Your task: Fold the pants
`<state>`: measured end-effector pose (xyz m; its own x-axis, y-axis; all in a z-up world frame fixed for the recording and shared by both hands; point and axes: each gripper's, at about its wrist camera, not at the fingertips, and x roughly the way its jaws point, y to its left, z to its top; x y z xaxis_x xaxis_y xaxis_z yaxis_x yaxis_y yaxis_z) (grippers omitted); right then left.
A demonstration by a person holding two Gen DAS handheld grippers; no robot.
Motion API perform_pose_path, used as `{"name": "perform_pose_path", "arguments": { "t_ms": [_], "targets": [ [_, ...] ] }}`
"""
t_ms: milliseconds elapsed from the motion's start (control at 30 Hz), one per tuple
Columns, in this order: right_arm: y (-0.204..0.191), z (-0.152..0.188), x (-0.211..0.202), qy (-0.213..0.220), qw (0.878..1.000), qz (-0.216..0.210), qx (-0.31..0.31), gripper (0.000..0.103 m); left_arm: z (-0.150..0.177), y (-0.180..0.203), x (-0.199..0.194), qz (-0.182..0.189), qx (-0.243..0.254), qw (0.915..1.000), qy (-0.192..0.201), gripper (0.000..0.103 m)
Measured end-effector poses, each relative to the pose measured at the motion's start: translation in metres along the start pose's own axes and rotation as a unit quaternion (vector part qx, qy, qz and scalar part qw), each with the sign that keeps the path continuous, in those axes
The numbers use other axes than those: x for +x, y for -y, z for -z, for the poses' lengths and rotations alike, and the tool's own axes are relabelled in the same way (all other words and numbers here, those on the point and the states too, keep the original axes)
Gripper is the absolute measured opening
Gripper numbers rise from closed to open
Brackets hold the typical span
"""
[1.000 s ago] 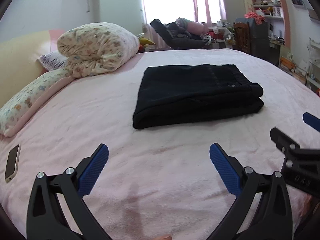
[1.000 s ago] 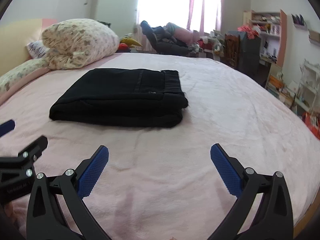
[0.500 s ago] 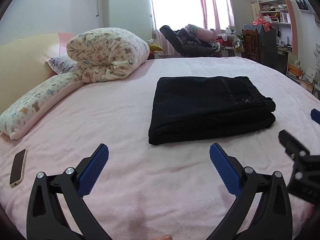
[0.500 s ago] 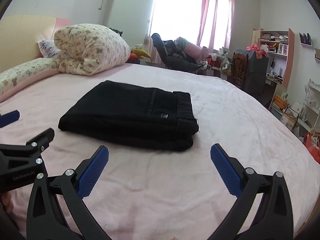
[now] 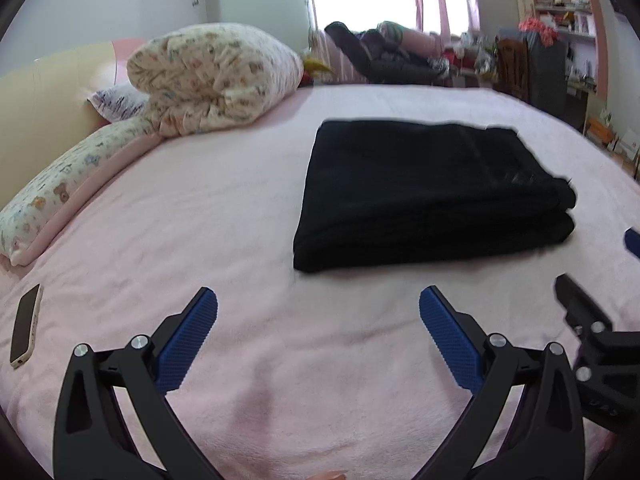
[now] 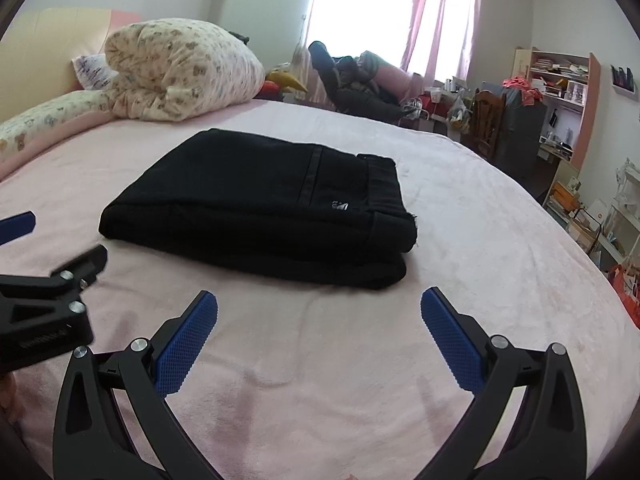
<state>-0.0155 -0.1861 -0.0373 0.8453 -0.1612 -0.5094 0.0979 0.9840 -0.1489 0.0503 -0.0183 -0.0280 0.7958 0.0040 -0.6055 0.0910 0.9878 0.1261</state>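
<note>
Left gripper (image 5: pixel 318 312) and right gripper (image 6: pixel 319 312): jaws spread wide, nothing between them, both held over the pink bedspread (image 6: pixel 480 216). Black pants (image 6: pixel 264 204) lie ahead of both, apart from the pads, in a compact stacked rectangle mid-bed. Long axis runs left-right; waistband end toward the right gripper, folded end toward the left. Neither clearly nearer. Folding looks done.

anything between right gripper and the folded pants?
Nothing: only bare pink fleece blanket lies between the open right gripper and the folded black pants, per the right wrist view.
</note>
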Motion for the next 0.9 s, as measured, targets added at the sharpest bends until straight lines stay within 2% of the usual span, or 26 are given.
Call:
{"name": "perform_pose_path", "arguments": {
  "t_ms": [467,900],
  "targets": [
    [0.011,0.004,0.004,-0.013,0.999,0.006,0.029,0.102,0.003,0.008,-0.017,0.007,0.02,0.9988,0.045,0.101],
    [0.011,0.004,0.005,-0.015,1.0,0.004,0.026,0.102,0.002,0.009,-0.018,0.003,0.019,0.9986,0.049,0.101]
  ]
}}
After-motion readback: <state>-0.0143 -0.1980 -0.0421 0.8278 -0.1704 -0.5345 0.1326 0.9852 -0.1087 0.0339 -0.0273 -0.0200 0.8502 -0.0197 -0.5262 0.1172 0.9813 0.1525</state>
